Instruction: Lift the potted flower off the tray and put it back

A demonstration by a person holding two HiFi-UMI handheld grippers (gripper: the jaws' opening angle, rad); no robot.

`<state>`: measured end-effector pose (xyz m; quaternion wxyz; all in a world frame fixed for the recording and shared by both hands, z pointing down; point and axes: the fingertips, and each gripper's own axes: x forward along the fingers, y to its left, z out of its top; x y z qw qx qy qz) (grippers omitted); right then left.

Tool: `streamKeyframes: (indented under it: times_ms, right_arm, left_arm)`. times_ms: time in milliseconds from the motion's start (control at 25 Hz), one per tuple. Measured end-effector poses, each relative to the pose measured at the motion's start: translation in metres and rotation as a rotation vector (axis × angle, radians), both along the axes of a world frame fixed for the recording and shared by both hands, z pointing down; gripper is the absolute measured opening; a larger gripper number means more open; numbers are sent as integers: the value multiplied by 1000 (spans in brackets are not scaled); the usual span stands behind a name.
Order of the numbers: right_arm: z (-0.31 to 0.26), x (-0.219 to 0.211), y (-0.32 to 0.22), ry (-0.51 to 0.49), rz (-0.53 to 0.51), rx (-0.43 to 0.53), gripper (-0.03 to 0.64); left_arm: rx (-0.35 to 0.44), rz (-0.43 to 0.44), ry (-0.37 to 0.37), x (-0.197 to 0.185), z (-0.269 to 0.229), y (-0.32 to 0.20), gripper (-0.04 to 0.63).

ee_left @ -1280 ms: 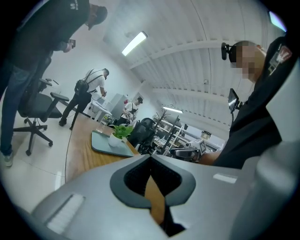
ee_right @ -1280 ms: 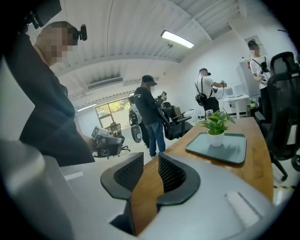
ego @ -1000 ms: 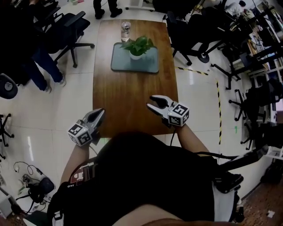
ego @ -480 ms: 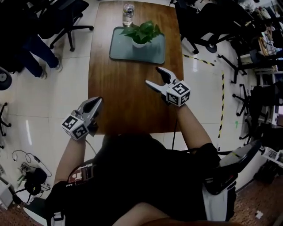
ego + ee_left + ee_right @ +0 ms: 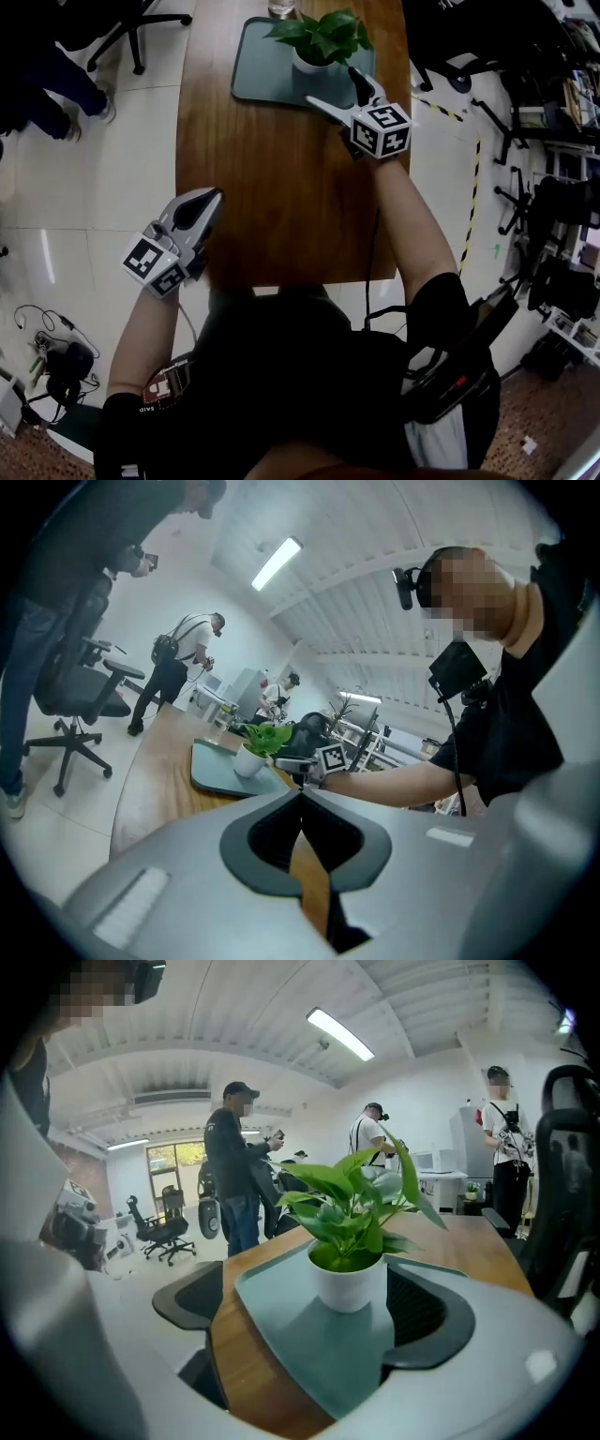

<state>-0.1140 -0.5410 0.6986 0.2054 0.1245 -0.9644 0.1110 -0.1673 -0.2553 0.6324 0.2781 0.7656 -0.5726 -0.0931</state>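
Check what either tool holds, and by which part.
Nothing held. Right tool, jaws just opening, frames the white round pot of green leaves, not gripping; left tool shut, empty.

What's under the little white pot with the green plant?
The white pot stands on a grey-green tray, and the tray lies on the wooden table. The patch of tray right beneath the pot is covered, so you can't see it.
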Motion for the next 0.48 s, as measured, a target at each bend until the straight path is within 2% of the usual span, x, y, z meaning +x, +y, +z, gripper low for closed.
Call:
streamKeyframes:
  times_ms: [160, 480]
  right_arm:
    - [25, -27, -22, 51, -5, -5, 600]
    - [44, -60, -62, 47, 73, -10, 600]
  left_arm:
    - [3, 14, 28, 3, 7, 1, -2]
    - [6, -3, 74, -7, 14, 10, -2]
